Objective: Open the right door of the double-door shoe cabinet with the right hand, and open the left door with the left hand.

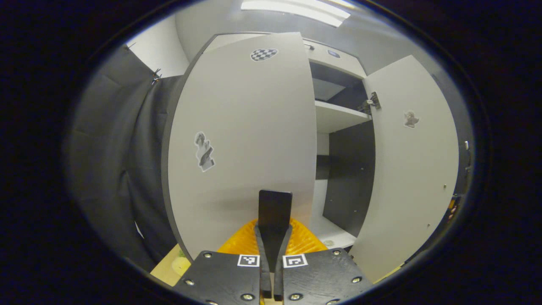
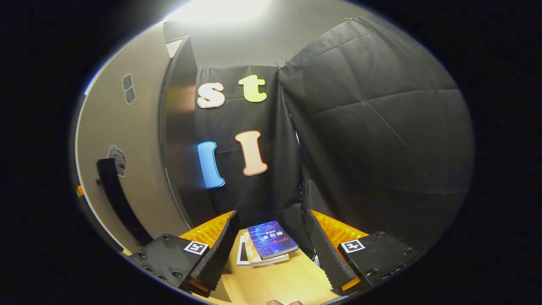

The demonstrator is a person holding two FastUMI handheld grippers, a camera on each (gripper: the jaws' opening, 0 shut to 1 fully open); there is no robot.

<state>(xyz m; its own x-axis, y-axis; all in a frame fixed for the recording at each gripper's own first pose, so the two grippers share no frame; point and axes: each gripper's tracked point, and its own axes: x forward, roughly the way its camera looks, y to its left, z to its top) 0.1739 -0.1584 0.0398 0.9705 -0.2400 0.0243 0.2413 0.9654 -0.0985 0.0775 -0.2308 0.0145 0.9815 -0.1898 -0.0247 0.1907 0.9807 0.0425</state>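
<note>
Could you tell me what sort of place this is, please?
Probably a staged recording booth, not a home: black cloth walls, a pale cabinet with doors ajar, and books on a wooden floor.

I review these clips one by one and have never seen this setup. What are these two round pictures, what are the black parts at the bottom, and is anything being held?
Each picture comes from a camera riding on a handheld two-finger tool, looking along its fingers. In the left gripper view, the left tool is shut on nothing, facing the shoe cabinet: its left door and right door both stand open, showing a shelf. In the right gripper view, the right tool is open and empty, pointing at the black cloth wall, above a stack of books on a wooden surface.
</note>
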